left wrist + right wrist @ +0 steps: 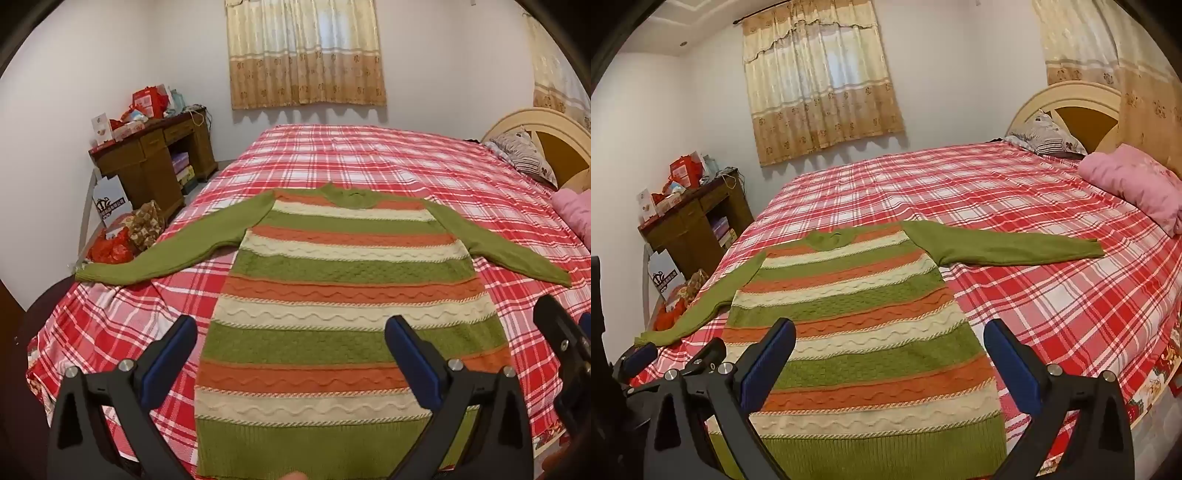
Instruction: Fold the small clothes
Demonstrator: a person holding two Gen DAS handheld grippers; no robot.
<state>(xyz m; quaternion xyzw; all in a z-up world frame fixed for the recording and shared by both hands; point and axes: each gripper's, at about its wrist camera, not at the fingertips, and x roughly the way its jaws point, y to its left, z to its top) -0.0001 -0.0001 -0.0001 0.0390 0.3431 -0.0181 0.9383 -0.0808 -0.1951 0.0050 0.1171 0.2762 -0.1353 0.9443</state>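
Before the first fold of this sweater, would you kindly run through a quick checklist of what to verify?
1. Striped sweater lies flat on the plaid bedspread: ok.
2. Both green sleeves spread out to the sides, the left sleeve and the right sleeve: ok.
3. Left gripper jaws wide apart, nothing between them: ok.
4. Right gripper jaws wide apart, nothing held: ok.
5. Nothing lying on the sweater: ok.
6. Hem edge nearest the grippers fully flat: cannot tell, partly hidden.

The sweater [343, 295] is bumpy knitted wool. The bed sheet [369, 158] is smooth cloth. The desk [147, 162] at ten o'clock is shiny wood.
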